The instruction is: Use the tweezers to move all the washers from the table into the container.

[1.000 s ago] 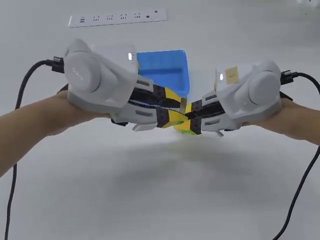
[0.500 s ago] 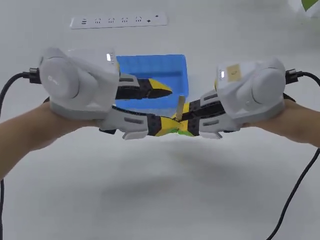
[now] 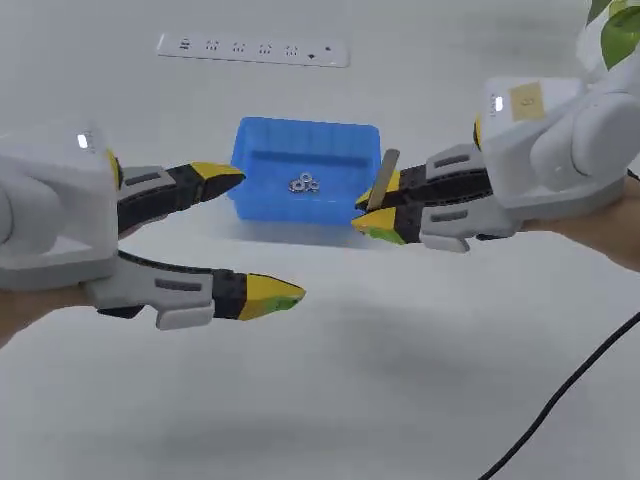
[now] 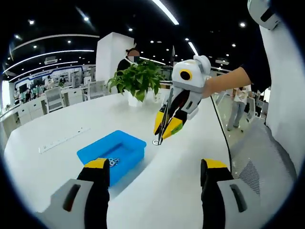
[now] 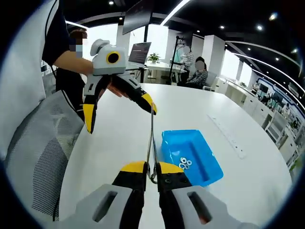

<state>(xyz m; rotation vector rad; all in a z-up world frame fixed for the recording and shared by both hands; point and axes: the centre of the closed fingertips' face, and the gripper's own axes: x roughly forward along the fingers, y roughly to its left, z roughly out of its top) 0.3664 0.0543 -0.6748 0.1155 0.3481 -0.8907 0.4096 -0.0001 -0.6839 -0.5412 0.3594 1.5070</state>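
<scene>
My right gripper (image 3: 368,215) is shut on thin metal tweezers (image 3: 383,176), which stick up at a slant beside the right end of the blue container (image 3: 262,150). A few washers (image 3: 303,184) lie inside it. My left gripper (image 3: 255,235) hangs wide open at the left, in front of the container, with nothing between its fingers. In the left gripper view the right gripper (image 4: 167,126) holds the tweezers (image 4: 167,105), and a small ring (image 4: 156,141) shows at their lower tip. In the right gripper view the tweezers (image 5: 151,133) run forward from my shut right gripper (image 5: 151,171) toward the open left gripper (image 5: 119,112).
A white power strip (image 3: 255,48) lies at the back of the white table (image 3: 400,380). A potted plant (image 3: 620,30) stands at the far right corner. A black cable (image 3: 560,400) trails from the right gripper. Mesh chairs (image 5: 47,157) stand beside the table.
The left gripper has opened, let go of the tweezers and drawn back to the left. The right gripper keeps the tweezers and has shifted right and up.
</scene>
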